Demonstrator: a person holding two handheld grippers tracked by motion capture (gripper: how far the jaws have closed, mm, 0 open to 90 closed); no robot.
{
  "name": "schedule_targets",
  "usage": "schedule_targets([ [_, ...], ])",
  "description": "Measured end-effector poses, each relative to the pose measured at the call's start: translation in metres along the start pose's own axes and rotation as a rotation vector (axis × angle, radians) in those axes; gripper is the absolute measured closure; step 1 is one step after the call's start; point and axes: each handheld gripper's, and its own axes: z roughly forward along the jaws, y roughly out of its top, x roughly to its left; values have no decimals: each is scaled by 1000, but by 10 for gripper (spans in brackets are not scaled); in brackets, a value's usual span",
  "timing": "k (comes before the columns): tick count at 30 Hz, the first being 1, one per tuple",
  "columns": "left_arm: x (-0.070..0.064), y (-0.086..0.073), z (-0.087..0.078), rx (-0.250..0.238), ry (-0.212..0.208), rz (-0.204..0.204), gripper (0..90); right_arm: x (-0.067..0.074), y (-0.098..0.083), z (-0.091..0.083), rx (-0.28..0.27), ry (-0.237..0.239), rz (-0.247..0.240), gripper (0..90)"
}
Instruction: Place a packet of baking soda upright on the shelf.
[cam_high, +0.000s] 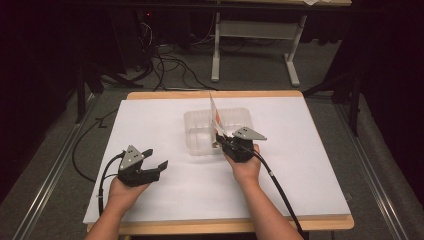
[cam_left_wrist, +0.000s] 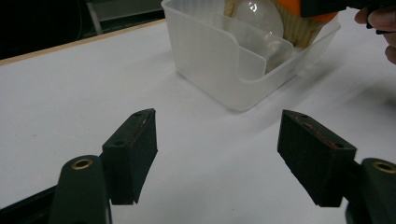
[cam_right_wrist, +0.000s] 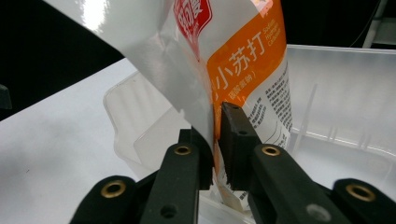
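two grippers work over the white table top (cam_high: 150, 200), and in the high view the right gripper (cam_high: 220, 141) is the one at the job: it sits at the near wall of the clear plastic tub (cam_high: 197, 145), which stands near the middle of the table toward its far edge. a thin white and orange foil pouch (cam_high: 215, 112) stands upright on edge above the tub, its long axis rising from the jaws, its lower end at the right gripper. the left gripper (cam_high: 159, 159) rests well apart, near the table's front left corner, so the right hand is plainly nearer.

one look along the left gripper (cam_left_wrist: 217, 149) shows its jaws spread wide with nothing between them, only bare table. the tub (cam_left_wrist: 210, 60) lies ahead and to the right, its rounded corner facing this gripper.

one look along the right gripper (cam_right_wrist: 215, 140) shows the jaws narrow, with the pouch (cam_right_wrist: 243, 65) between them at its lower edge; the pads appear to pinch it lightly. the pouch is glossy, white with an orange panel and printed characters, a red mark near the top, and it leans over the tub's open inside (cam_right_wrist: 336, 93). i judge that letting go would drop it into the tub.
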Motion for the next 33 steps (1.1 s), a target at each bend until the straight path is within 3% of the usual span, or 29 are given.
schedule_targets([
  [12,1,0,-1,-3,1,-1,290,2,11,-2,5,-1,-7,620],
  [21,0,0,1,10,-9,6,288,7,25,-10,11,-35,-49,377],
  [28,2,0,0,10,-3,5,288,8,22,-24,20,-33,-57,348],
  [33,2,0,0,13,2,6,288,3,13,-47,24,-35,-64,345],
])
